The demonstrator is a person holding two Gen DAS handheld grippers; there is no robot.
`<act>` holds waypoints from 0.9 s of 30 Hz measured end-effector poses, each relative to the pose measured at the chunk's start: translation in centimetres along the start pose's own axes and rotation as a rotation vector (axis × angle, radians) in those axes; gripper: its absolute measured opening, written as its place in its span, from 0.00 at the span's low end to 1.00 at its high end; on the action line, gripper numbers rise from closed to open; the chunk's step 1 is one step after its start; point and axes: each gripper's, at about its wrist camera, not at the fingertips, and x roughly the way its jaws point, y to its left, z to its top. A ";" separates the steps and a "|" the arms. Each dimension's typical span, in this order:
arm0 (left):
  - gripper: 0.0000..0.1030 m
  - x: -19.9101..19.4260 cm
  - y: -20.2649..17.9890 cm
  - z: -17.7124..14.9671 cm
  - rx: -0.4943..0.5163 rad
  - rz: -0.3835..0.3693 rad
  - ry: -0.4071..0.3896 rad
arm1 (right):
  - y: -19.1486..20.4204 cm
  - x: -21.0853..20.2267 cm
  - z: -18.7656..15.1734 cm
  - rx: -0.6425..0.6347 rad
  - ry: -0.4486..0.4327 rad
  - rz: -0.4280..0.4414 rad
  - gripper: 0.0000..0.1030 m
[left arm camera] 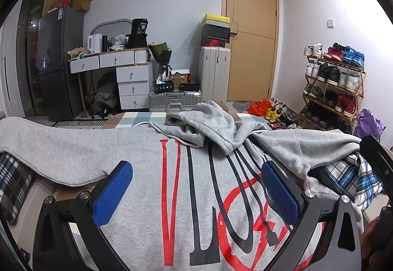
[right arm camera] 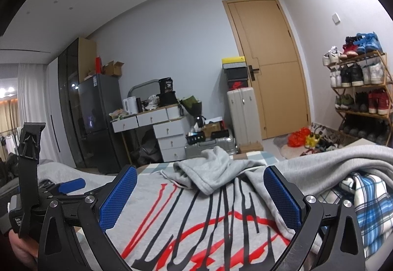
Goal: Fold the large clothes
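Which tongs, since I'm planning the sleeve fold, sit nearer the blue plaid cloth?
Right. Right tongs hover beside the blue plaid cloth; left tongs sit farther left, over the hoodie.

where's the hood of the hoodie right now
The hood lies crumpled at the far end of the grey hoodie, flopped onto the print, centre of both wrist views, ahead of the open left gripper and right gripper.
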 end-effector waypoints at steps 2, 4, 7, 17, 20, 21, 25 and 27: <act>0.99 -0.2 0.0 0.0 0.004 0.006 -0.009 | -0.1 0.0 -0.2 0.004 -0.003 0.002 1.00; 0.99 -0.2 -0.1 0.0 0.006 0.005 -0.013 | -0.1 0.0 -0.2 0.005 -0.002 0.003 1.00; 0.99 -0.2 -0.2 0.1 0.010 0.004 -0.014 | -0.1 -0.1 -0.2 0.003 -0.002 0.007 1.00; 0.99 -0.1 -0.1 0.0 0.012 0.002 -0.012 | -0.3 -0.1 -0.2 0.002 -0.002 0.009 1.00; 0.99 -0.1 -0.1 0.1 0.013 0.001 -0.011 | -0.3 -0.1 -0.3 0.006 -0.002 0.011 1.00; 0.99 -0.1 -0.1 0.0 0.013 0.000 -0.011 | -0.3 -0.1 -0.3 0.007 -0.002 0.012 1.00; 0.99 -0.1 -0.1 -0.1 0.015 0.002 -0.012 | -0.3 -0.2 -0.2 0.009 -0.003 0.013 1.00; 0.99 -0.1 -0.1 -0.1 0.015 0.002 -0.012 | -0.3 -0.3 -0.3 0.010 -0.002 0.015 1.00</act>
